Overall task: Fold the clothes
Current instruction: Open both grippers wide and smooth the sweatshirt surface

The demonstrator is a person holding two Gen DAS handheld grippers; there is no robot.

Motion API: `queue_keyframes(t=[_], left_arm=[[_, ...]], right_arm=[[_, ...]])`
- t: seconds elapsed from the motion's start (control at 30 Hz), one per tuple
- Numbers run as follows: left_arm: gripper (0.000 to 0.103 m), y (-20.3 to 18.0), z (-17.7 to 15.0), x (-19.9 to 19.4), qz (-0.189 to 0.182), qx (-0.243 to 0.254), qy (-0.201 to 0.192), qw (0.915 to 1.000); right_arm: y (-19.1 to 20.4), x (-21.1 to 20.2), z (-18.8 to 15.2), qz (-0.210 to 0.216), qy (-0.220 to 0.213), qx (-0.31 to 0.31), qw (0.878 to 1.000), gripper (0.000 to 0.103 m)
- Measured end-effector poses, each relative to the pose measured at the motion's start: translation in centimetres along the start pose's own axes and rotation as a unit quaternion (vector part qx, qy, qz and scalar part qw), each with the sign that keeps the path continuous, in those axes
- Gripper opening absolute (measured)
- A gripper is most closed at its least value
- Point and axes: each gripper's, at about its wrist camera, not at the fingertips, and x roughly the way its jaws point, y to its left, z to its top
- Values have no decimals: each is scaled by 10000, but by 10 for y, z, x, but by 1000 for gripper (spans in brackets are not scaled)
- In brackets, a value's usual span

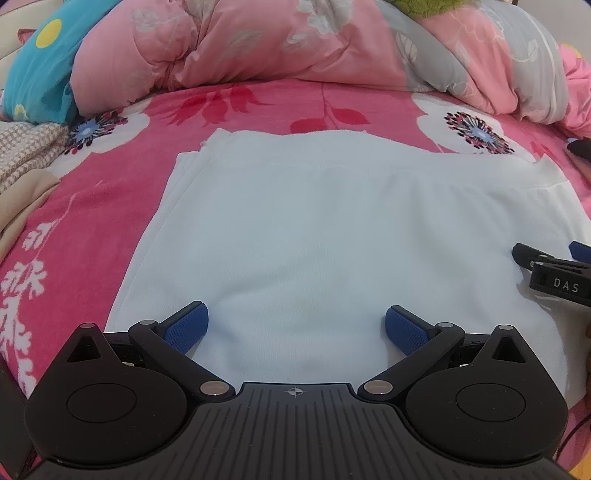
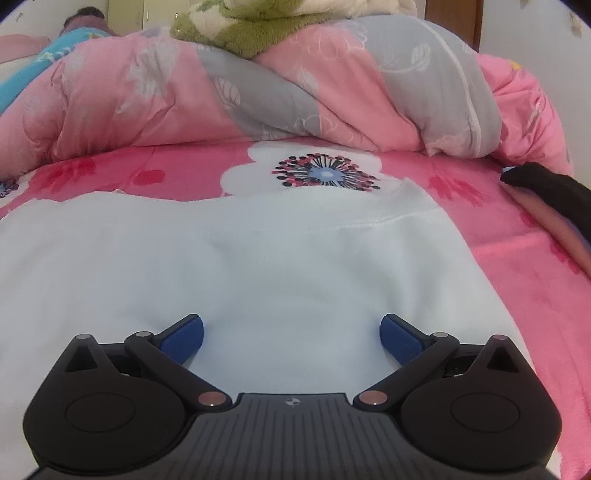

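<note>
A white garment (image 1: 314,229) lies flat and folded on the pink flowered bedsheet (image 1: 110,173), its hemmed far edge turned toward the quilts. My left gripper (image 1: 295,326) hovers over its near part, open, blue pads (image 1: 186,328) wide apart with only cloth beneath. The right gripper shows at the right edge of the left wrist view (image 1: 554,273), resting over the garment's right side. In the right wrist view the same white garment (image 2: 258,258) fills the foreground, and my right gripper (image 2: 291,334) stands open above it, holding nothing.
A bunched pink and grey quilt (image 2: 295,92) runs along the far side of the bed, with a green fluffy blanket (image 2: 240,33) on top. A turquoise pillow (image 1: 40,70) and beige knitted cloth (image 1: 26,155) lie at the left. A black item (image 2: 546,188) sits at the right edge.
</note>
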Motion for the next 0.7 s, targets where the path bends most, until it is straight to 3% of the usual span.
queue_keyframes(t=[0.7], left_arm=[[103,0,-1,0,2,10,-22,10000]], right_arm=[[-1,2,1,30,131,-68,9999,103]])
